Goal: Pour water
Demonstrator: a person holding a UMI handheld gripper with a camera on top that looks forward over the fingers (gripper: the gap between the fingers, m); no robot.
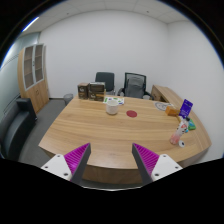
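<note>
My gripper (111, 160) is open and empty, its two fingers with magenta pads (77, 157) held above the near edge of a large oval wooden table (95, 130). Far ahead of the fingers, near the middle of the table, stands a small white cup (112, 108). A small red object (132, 116) lies a little to the right of it. Nothing is between the fingers.
Brown boxes (92, 92) and papers (115, 100) sit at the table's far end. Small items and a purple-screened device (185, 108) stand at the right edge. Office chairs (134, 85) stand behind the table, a dark chair (15, 130) at the left, a wooden cabinet (36, 75) by the left wall.
</note>
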